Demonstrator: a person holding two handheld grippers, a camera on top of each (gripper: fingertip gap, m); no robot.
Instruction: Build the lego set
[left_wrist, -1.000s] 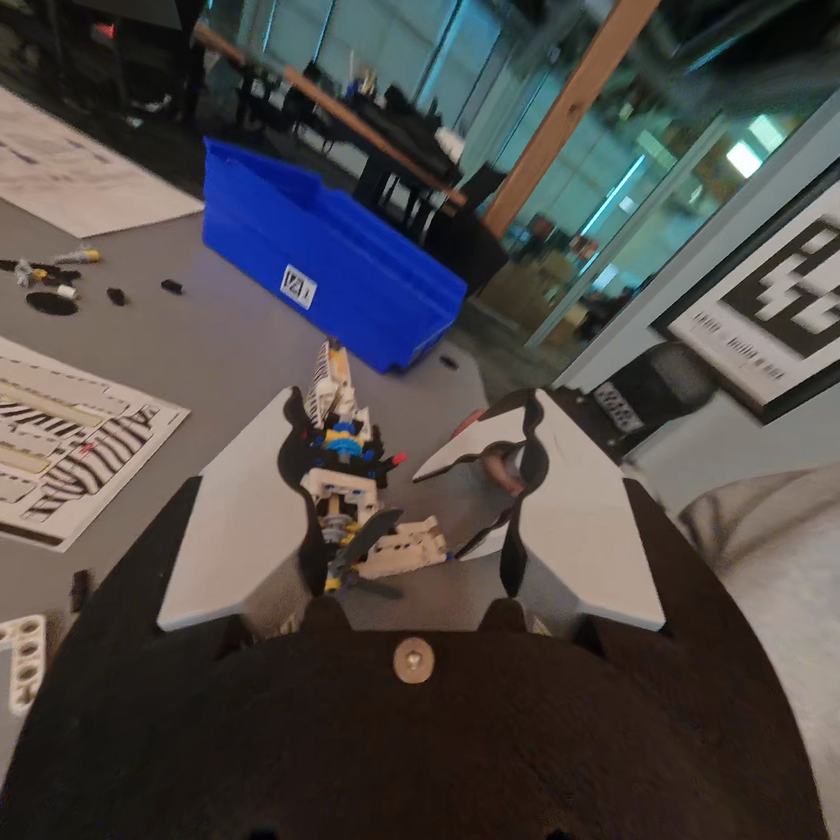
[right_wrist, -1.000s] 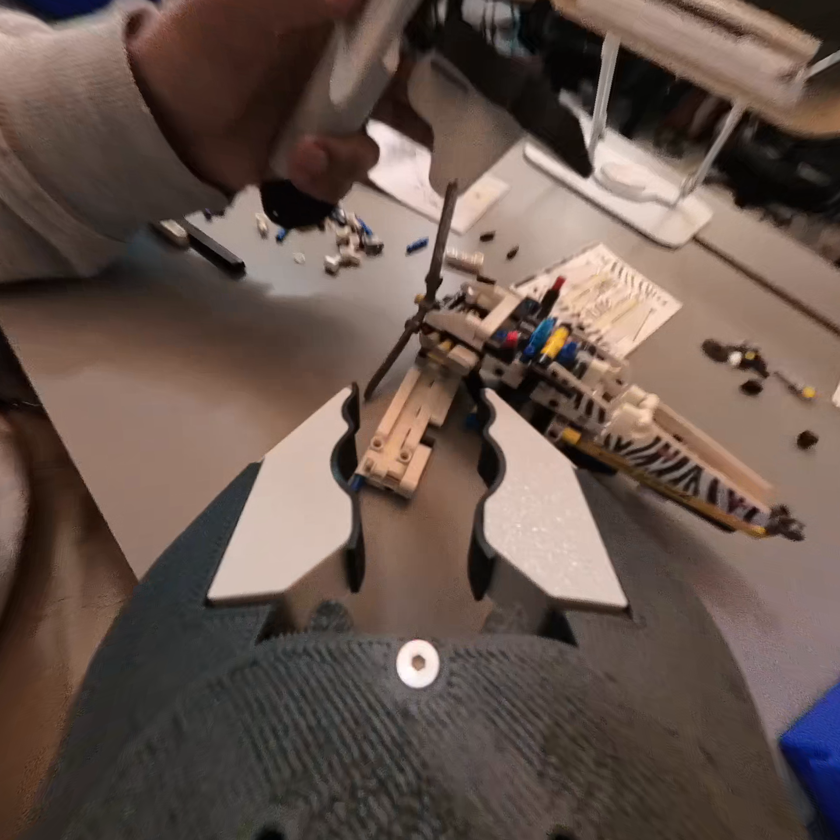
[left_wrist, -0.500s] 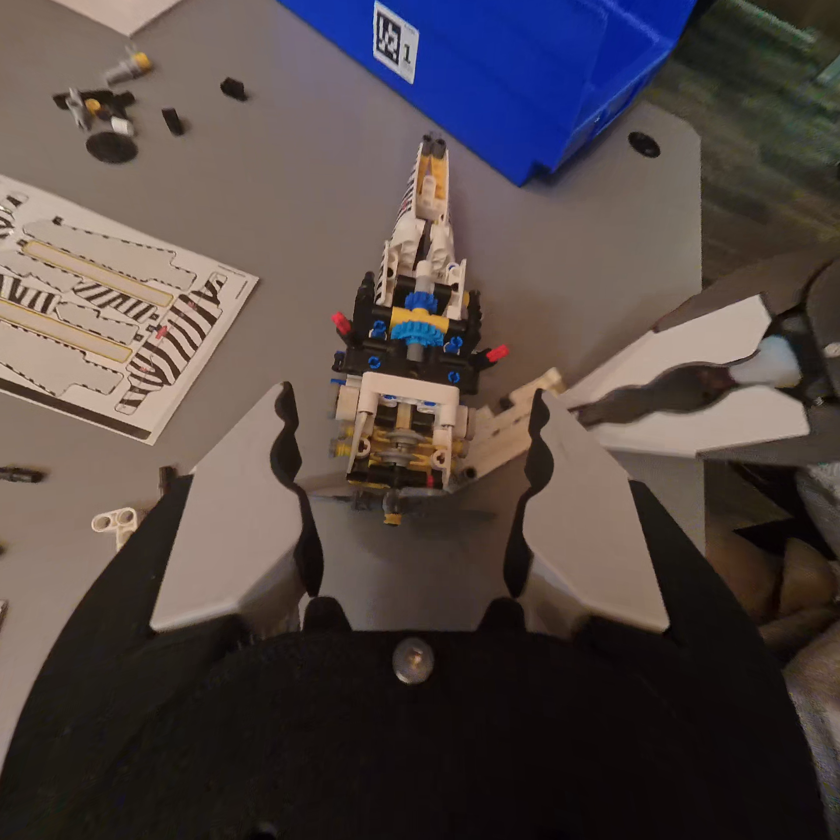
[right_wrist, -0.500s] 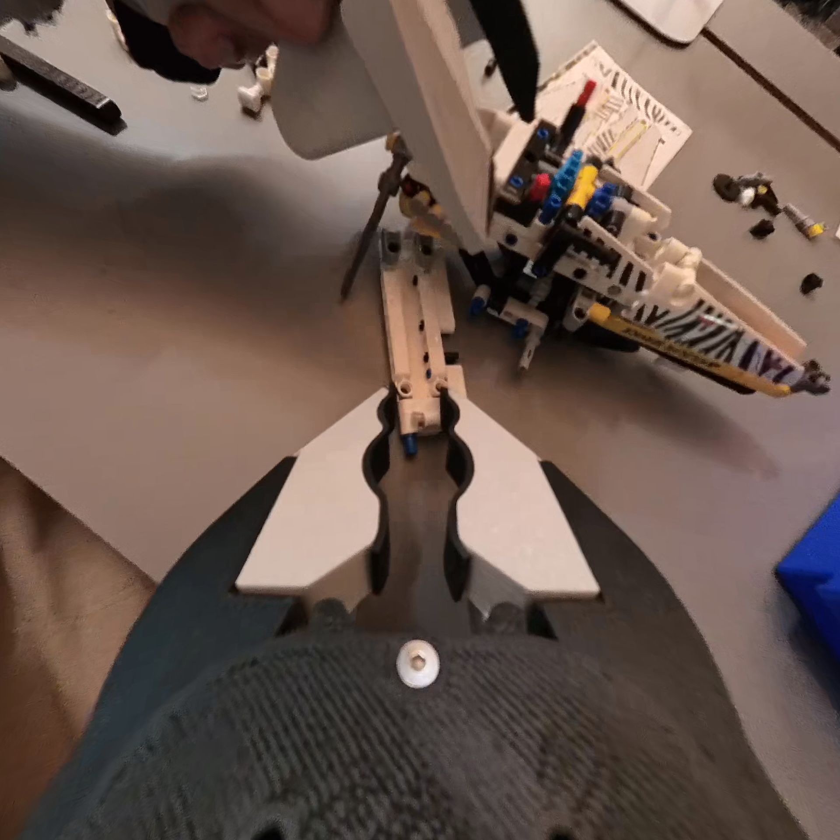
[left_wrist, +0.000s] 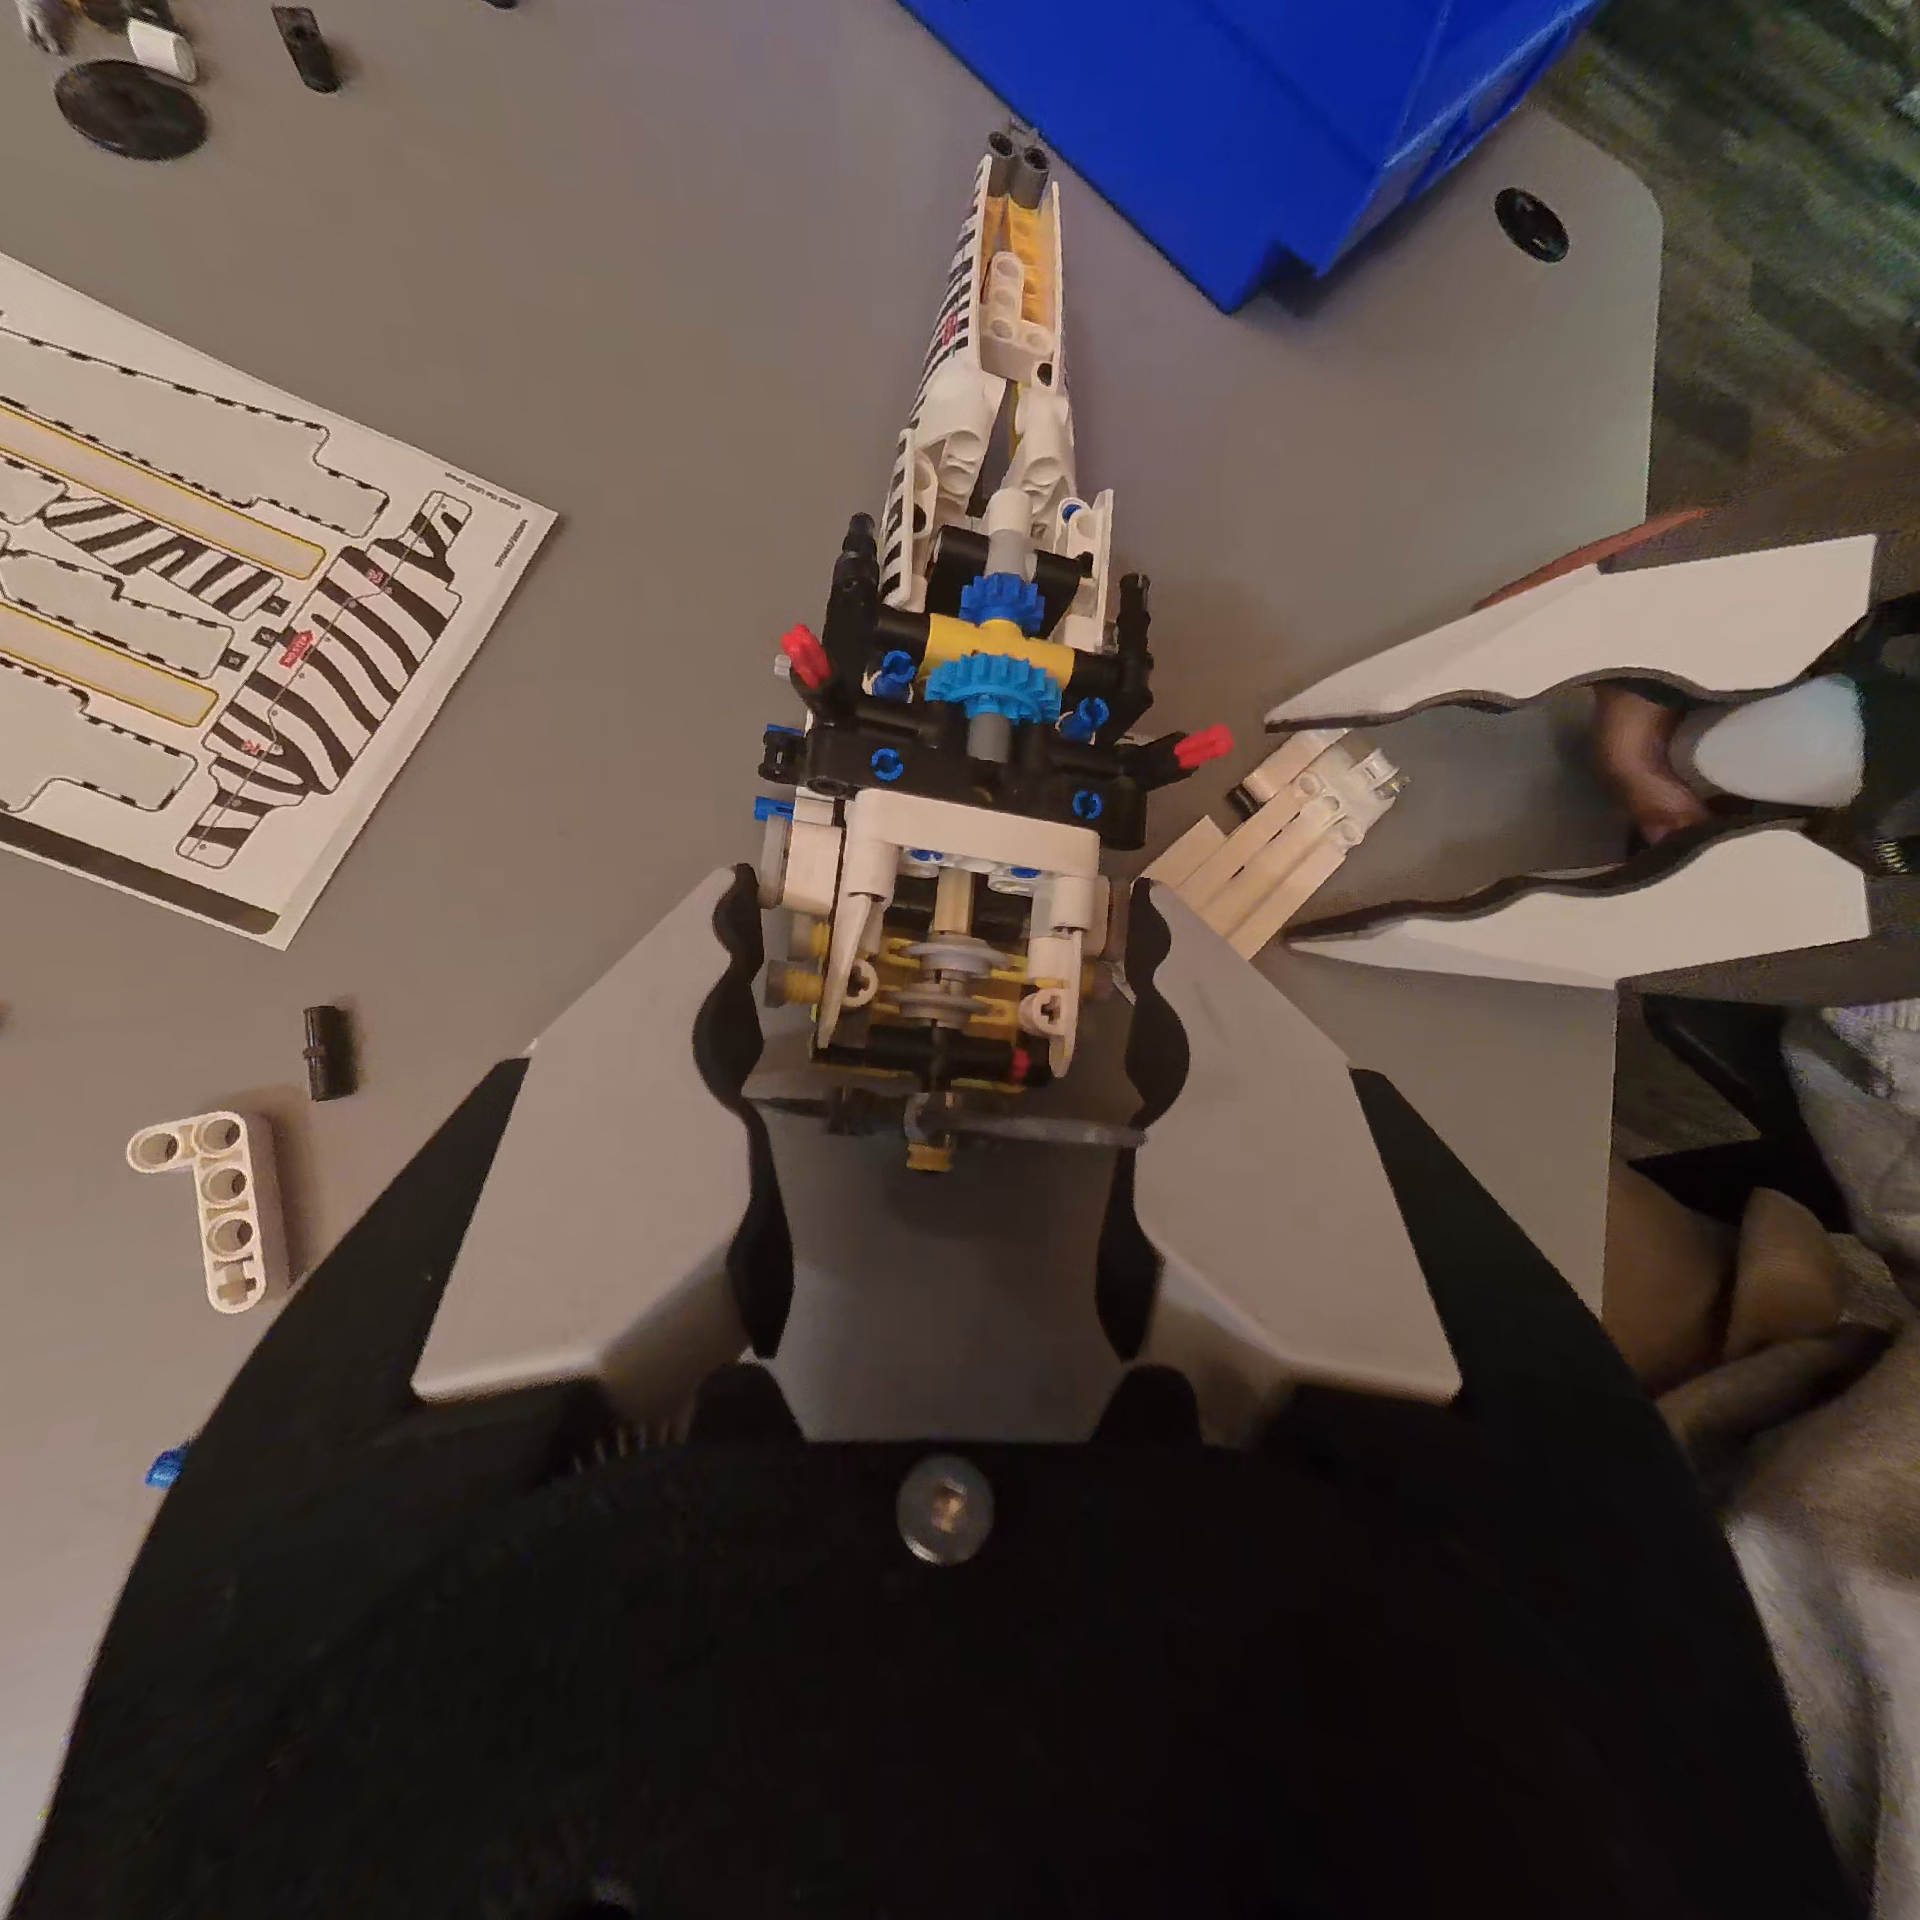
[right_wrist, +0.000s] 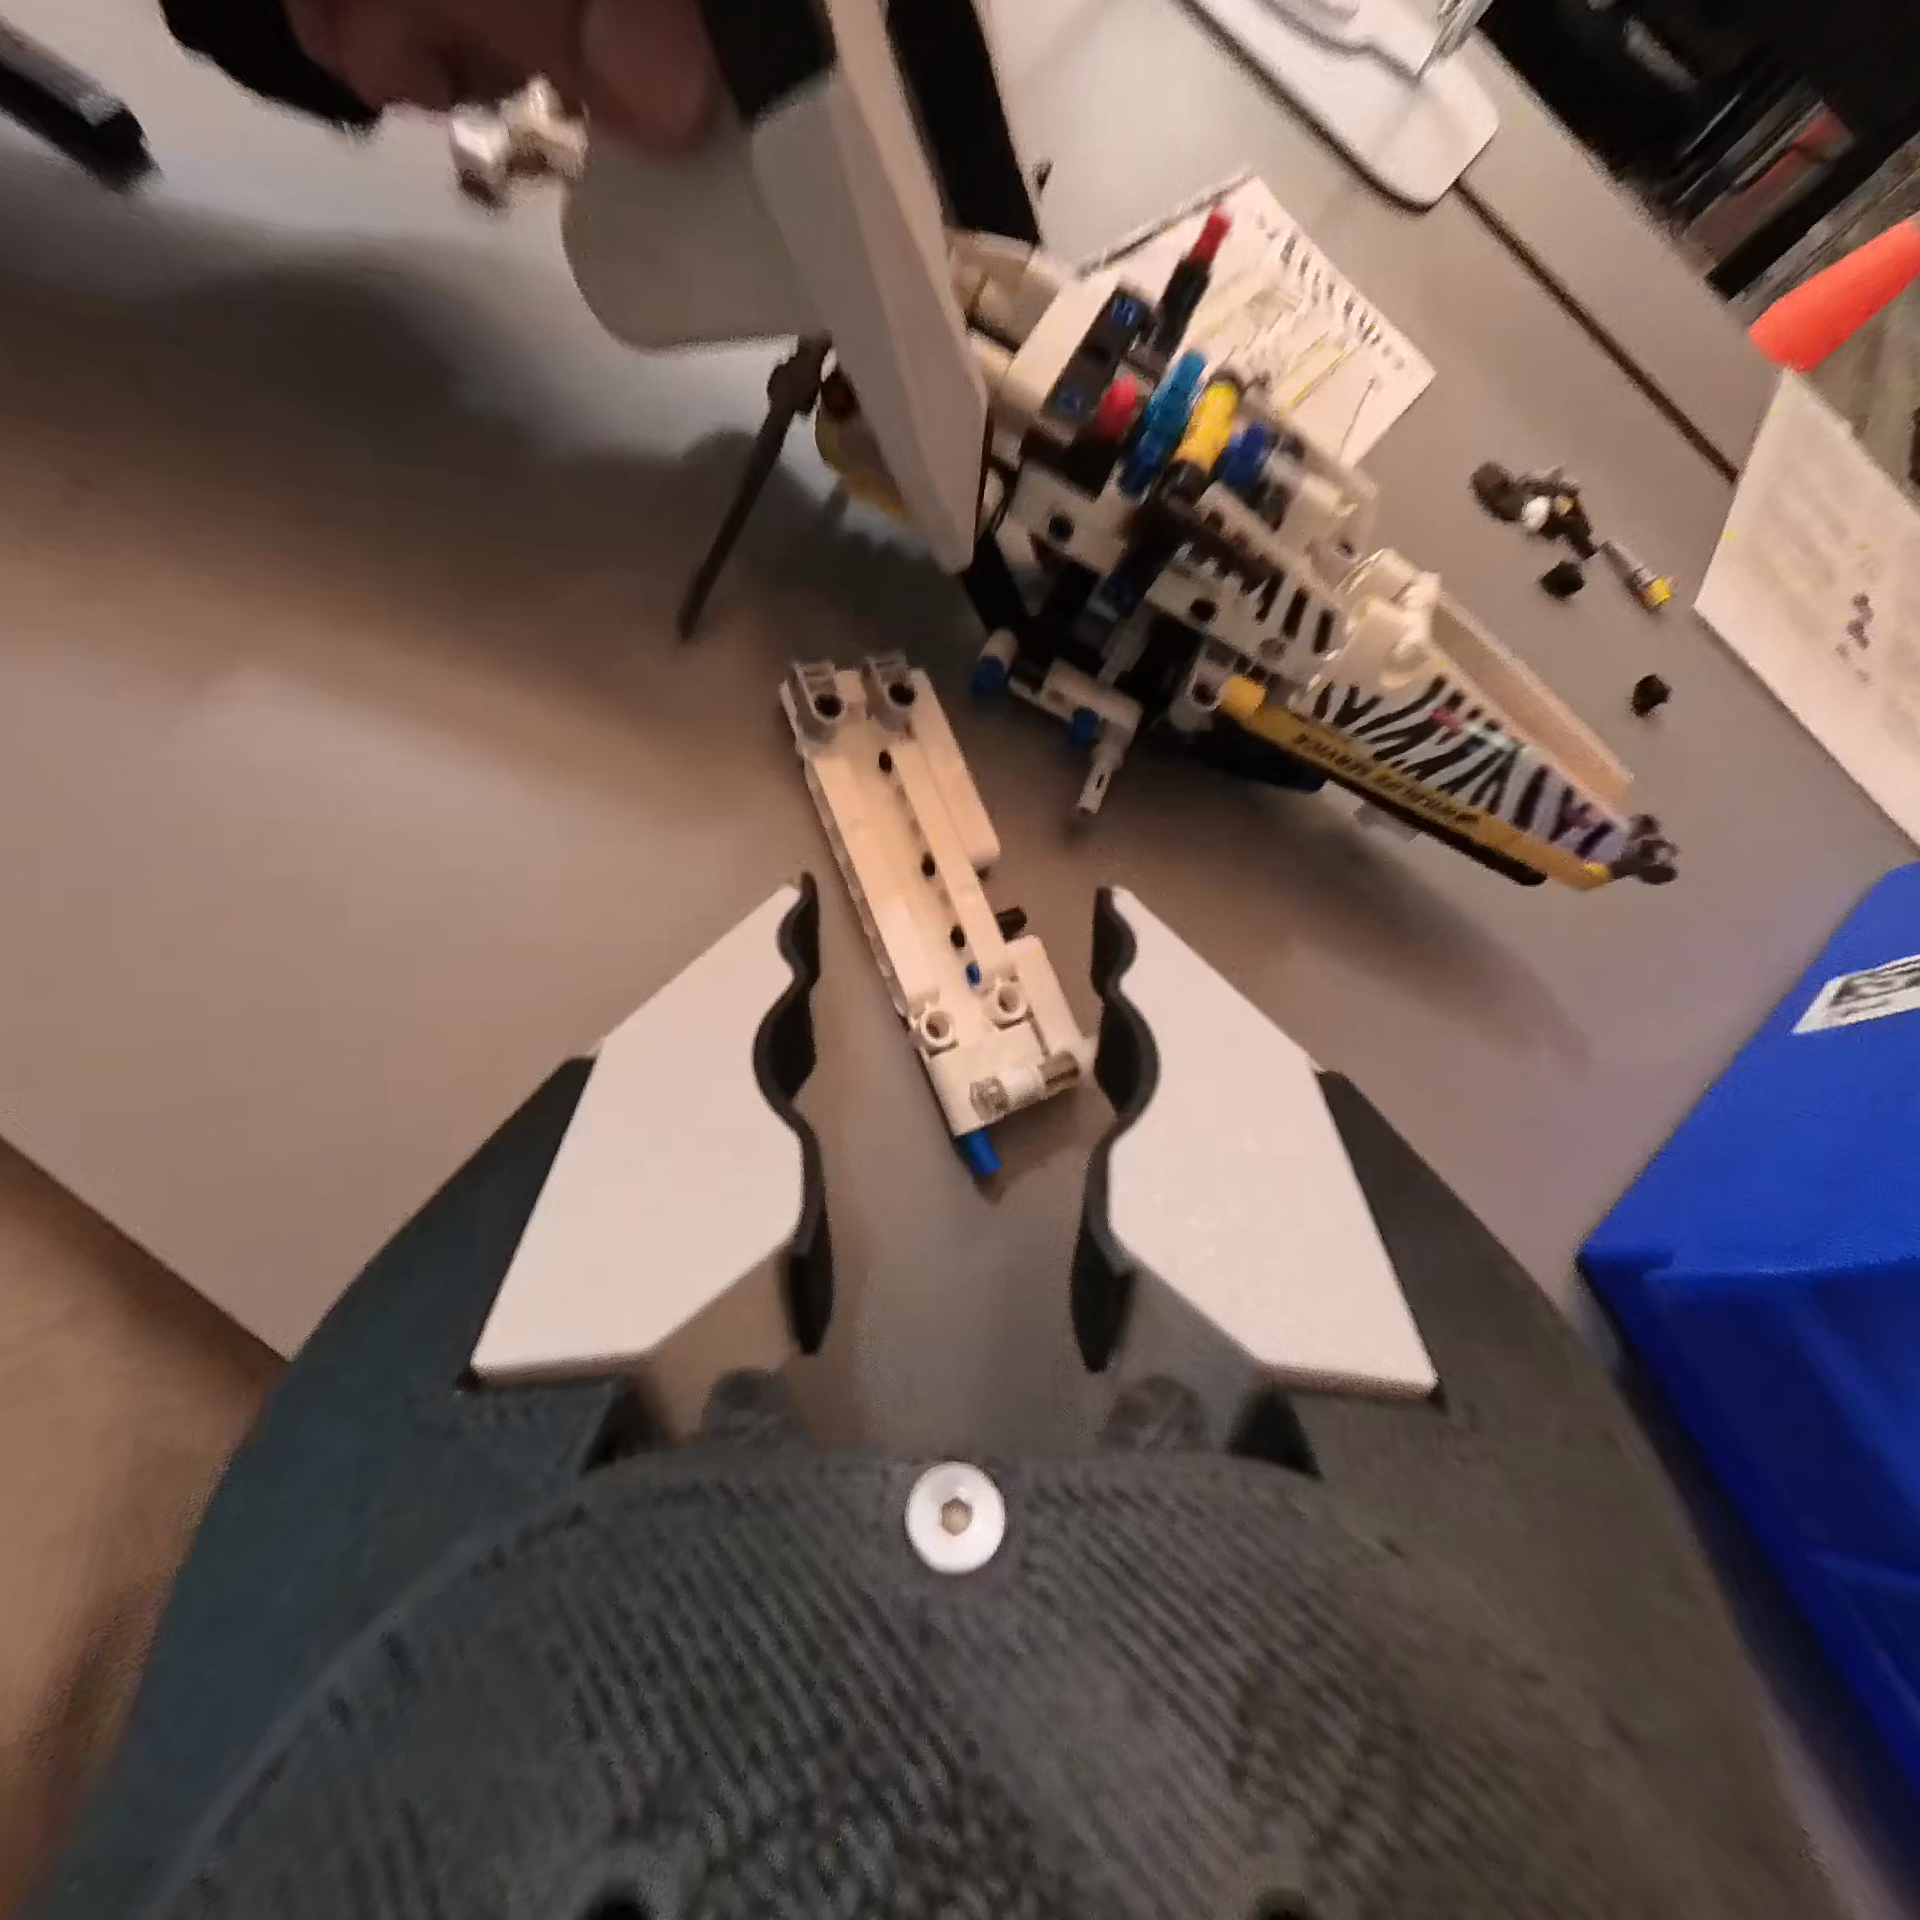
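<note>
The left tool (left_wrist: 940, 997) stands with its two grey fingers apart, one on each side of the front end of the white, black and yellow plastic brick aircraft model (left_wrist: 961, 727) with zebra-striped tail panels. Whether the pads touch the model cannot be told. A second ago this tool was tilted up toward the room; it has since swung down over the model and closed in on its nose, which suggests it is about to steady the model for the next fit.

The right tool (right_wrist: 951, 1023) is also apart, with nothing clamped. Half a second ago its fingers were pinched on the end of the long white beam sub-assembly (right_wrist: 925, 894); now they have spread, and the beam lies flat on the grey tabletop (right_wrist: 364, 779), its near end between the fingertips and apart from the model. Judged from this, the piece has been set down, perhaps for a fresh grip, and is not yet joined on.

In the left wrist view there is one striped sticker sheet (left_wrist: 187, 623), one white angled beam (left_wrist: 213, 1210), one short black pin (left_wrist: 327, 1049) and one blue plastic bin (left_wrist: 1247, 135). Farther off lie a black disc (left_wrist: 130, 109) and a few small loose parts, too blurred to count.
</note>
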